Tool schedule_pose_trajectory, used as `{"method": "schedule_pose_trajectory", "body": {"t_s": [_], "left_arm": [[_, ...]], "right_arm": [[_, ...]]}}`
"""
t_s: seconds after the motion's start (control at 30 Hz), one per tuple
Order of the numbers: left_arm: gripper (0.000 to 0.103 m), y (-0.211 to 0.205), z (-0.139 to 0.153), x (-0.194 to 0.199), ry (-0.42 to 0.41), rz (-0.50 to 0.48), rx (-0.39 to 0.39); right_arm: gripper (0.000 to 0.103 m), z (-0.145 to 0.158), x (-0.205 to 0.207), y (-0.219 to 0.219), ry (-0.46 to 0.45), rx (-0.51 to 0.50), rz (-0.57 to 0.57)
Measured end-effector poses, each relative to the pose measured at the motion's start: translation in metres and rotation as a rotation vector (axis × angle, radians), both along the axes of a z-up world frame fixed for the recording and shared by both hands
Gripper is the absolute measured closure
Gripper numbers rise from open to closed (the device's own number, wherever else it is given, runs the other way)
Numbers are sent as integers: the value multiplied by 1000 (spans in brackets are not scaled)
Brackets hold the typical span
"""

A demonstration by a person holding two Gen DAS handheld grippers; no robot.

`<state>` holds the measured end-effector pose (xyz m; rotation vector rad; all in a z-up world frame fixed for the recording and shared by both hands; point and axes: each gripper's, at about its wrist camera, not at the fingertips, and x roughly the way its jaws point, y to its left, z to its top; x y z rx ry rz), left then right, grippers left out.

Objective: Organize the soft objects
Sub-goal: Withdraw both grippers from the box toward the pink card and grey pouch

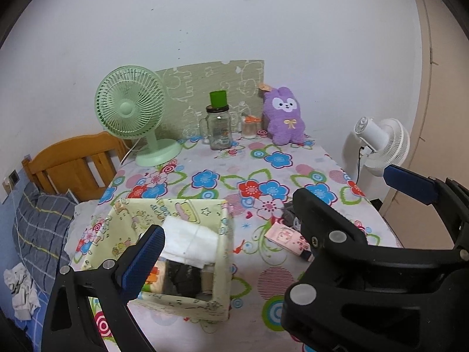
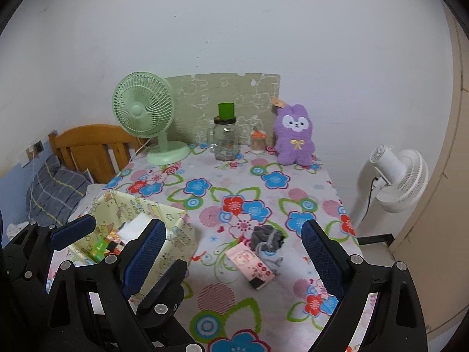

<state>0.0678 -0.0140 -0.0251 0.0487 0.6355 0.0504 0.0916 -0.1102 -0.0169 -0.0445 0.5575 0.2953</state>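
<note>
A pale yellow fabric basket (image 1: 176,214) stands at the table's near left, holding a folded white cloth (image 1: 190,240), a dark item and colourful packets. My left gripper (image 1: 234,252) hovers open over it; its right finger is hidden behind the right gripper's black finger (image 1: 316,220). My right gripper (image 2: 233,252) is open and empty, and low over the tablecloth. Just beyond it lie a grey mesh pouf (image 2: 265,236) and a pink tube (image 2: 252,264). A purple plush bunny (image 2: 294,135) sits upright at the far right against the wall. The two grippers' inner fingers overlap.
At the back stand a green desk fan (image 1: 132,108), a glass jar with a green cup on top (image 1: 218,129) and a small jar (image 1: 249,127). A white floor fan (image 2: 398,176) is beyond the table's right edge. A wooden headboard (image 1: 73,164) and bedding lie left.
</note>
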Motion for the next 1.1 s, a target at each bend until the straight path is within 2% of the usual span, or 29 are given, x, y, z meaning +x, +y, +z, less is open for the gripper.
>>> {"method": "schedule_pose_trajectory", "body": {"t_s": [0.6, 0.8, 1.1], "left_arm": [[3, -33, -7, 11, 2, -60, -9], [3, -40, -15, 17, 19, -86, -31], [3, -51, -36, 34, 51, -89, -22]], "right_arm": [[8, -9, 4, -36, 12, 12, -58], [8, -19, 13, -46, 33, 24, -72], [8, -39, 28, -57, 58, 21, -84]]}}
